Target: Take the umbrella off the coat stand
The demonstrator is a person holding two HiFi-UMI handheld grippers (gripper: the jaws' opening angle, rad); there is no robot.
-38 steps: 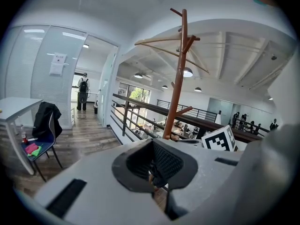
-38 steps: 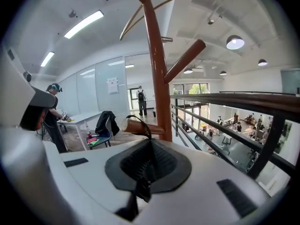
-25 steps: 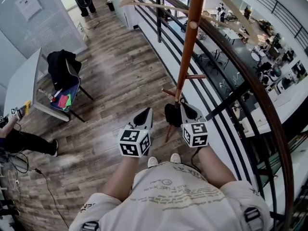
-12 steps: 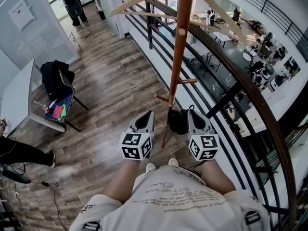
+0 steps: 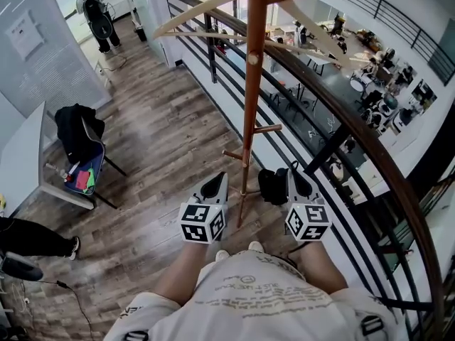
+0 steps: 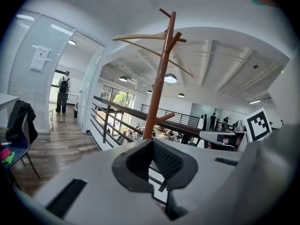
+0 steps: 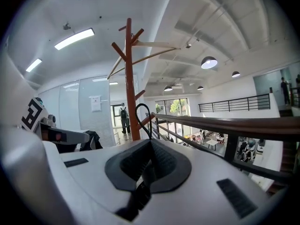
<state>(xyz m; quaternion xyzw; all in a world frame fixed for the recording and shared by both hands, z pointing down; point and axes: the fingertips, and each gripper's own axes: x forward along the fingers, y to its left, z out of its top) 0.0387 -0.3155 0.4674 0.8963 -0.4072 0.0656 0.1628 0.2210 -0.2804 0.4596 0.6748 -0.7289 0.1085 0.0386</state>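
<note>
Your right gripper has its fingers clamped on the black folded umbrella. In the right gripper view the umbrella's strap loop sticks up from between the pads, and it overlaps the pole and a low peg, so it's unclear whether it touches them. From the head view the umbrella sits just right of the wooden coat stand, below its short side pegs and apart from the pole. It hangs over the wood floor, near the dark railing.

Your left gripper is on the other side of the pole, level with the right one. Its fingers are together with nothing between them, as the left gripper view shows. A wooden hanger hangs at the top of the stand. A chair with a black jacket over it stands well off to your left, beside a white tabletop.
</note>
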